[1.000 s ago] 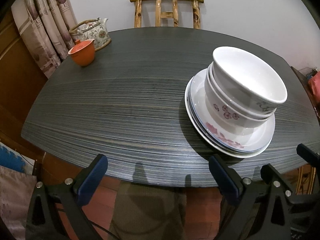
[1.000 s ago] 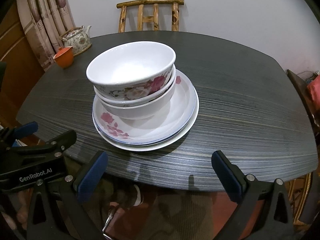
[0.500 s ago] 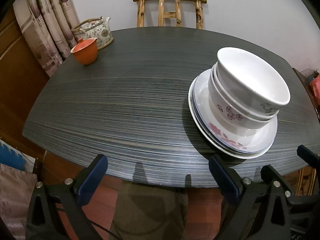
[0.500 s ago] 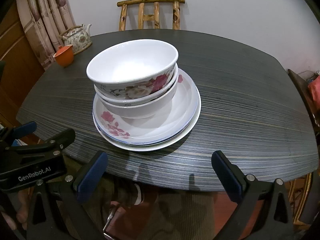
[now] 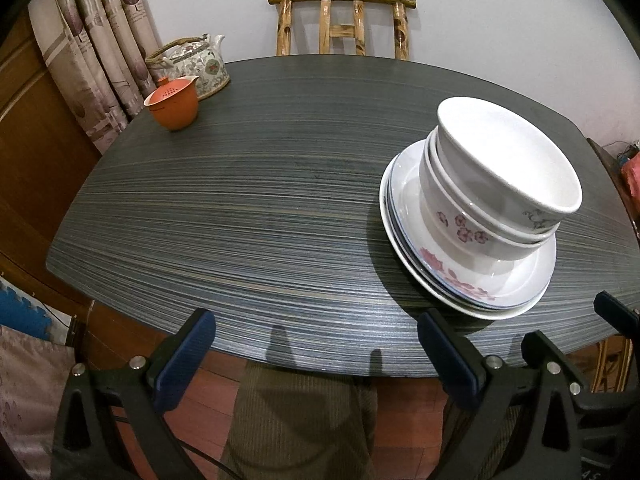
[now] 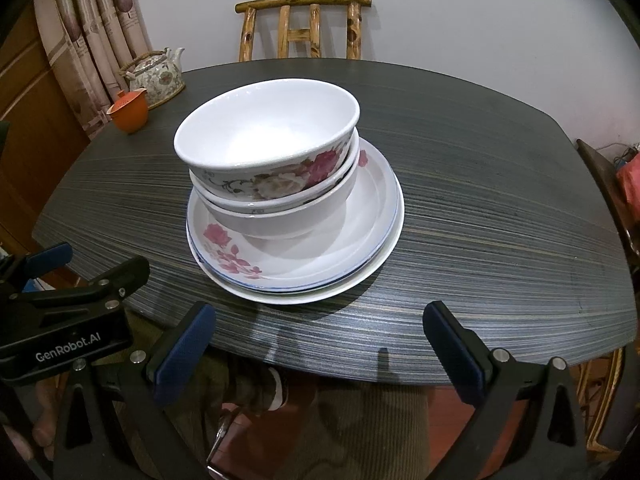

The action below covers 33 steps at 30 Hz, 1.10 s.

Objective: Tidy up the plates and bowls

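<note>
White floral bowls (image 6: 272,152) are nested in a stack on a pile of white floral plates (image 6: 368,216) on the dark striped table (image 6: 500,220). In the left wrist view the bowls (image 5: 500,184) and plates (image 5: 404,220) sit at the right. My left gripper (image 5: 316,354) is open and empty at the table's near edge, left of the stack. My right gripper (image 6: 320,344) is open and empty at the near edge, just in front of the stack. The left gripper's body (image 6: 72,320) shows at the lower left of the right wrist view.
An orange lidded cup (image 5: 173,106) and a floral teapot (image 5: 196,64) stand at the table's far left corner. A bamboo chair (image 5: 342,24) stands behind the table against the white wall. Curtains (image 5: 96,44) hang at the left.
Both grippers have shifted slightly, so the stack sits a little further right in each view. The dishes have not moved. Both grippers stay open.
</note>
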Available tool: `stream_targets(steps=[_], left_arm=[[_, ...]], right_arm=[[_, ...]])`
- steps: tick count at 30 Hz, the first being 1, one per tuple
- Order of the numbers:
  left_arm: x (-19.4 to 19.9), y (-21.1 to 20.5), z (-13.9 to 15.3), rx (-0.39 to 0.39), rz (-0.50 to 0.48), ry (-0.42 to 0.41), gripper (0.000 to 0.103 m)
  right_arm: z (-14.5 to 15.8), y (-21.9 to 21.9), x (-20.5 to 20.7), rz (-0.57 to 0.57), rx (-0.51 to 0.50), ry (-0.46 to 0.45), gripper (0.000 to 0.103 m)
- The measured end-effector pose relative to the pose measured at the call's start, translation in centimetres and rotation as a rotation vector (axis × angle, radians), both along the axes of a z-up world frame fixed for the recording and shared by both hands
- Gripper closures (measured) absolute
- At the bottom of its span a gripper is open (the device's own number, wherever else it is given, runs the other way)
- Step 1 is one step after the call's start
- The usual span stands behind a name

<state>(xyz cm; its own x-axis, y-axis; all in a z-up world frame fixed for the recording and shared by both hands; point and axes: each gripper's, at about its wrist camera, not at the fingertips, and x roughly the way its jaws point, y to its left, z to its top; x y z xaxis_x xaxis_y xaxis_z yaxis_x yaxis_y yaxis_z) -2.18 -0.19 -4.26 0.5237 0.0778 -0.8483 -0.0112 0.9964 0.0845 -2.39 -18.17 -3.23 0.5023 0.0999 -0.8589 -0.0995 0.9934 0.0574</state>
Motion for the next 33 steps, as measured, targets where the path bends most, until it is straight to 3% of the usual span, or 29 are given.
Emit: stream_targets(steps=[33], left_arm=[[0.02, -0.24, -0.41, -0.002, 0.003, 0.019, 0.000]], right_arm=[[-0.18, -0.35, 0.11, 0.002, 0.014, 0.018, 0.000]])
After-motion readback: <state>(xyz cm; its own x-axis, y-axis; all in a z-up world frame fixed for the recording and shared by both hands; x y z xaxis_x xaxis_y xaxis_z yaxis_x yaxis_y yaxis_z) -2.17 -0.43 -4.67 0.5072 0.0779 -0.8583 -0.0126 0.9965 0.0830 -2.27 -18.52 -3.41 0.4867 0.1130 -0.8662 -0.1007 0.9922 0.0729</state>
